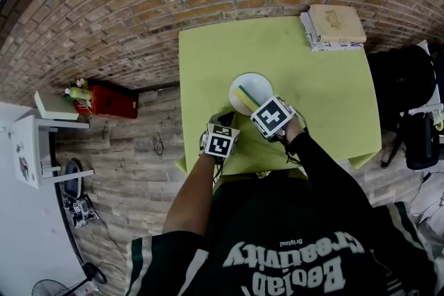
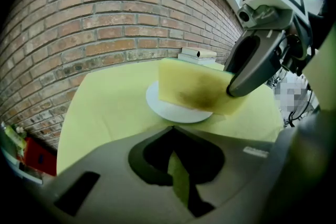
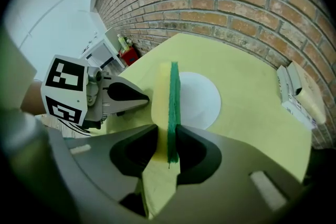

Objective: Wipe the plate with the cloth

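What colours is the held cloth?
The cloth is yellow with a green edge; right gripper view.

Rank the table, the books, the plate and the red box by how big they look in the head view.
1. Table.
2. Stack of books.
3. Plate and red box look about alike. The box sits lower, on the floor, farther from the camera, so I would not rank them.

Even daylight, soft shadows, fisheye-warped edges.
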Available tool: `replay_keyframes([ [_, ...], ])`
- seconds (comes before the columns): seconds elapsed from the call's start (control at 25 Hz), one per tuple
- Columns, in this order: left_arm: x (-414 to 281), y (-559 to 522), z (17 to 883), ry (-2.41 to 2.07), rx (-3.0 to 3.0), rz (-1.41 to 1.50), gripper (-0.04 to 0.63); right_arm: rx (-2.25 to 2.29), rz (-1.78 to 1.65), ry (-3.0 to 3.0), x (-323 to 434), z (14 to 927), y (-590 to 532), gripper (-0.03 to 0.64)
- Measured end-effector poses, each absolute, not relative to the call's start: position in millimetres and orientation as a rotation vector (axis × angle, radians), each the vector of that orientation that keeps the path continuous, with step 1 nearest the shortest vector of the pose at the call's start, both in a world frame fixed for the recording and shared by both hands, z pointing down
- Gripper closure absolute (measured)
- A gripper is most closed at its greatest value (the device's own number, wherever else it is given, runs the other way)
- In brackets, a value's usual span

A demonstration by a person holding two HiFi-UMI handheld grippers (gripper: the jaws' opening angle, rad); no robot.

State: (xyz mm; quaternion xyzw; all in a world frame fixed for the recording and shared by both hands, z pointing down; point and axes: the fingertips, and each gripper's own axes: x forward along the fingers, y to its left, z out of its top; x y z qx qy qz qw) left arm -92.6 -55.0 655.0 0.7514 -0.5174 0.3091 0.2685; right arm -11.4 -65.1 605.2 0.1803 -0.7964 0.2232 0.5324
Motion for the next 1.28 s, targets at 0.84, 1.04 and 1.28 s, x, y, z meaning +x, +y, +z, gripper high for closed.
replay_keyframes([
  [0.84,-94,-55,657,-1.408,2.03,0.845,0.588,0.61,0.598,-1.847,47,608,-90,0.497],
  [1.04,-93,-55,660,-1.414,2.032,0.846,0.588,0.618,0.59,-1.846,52,607,-90,0.497],
  [1.28,-91,-55,655,-1.429,2.033,0.858,0.588,0.653,0.543,-1.919,53,599,-96,0.495],
])
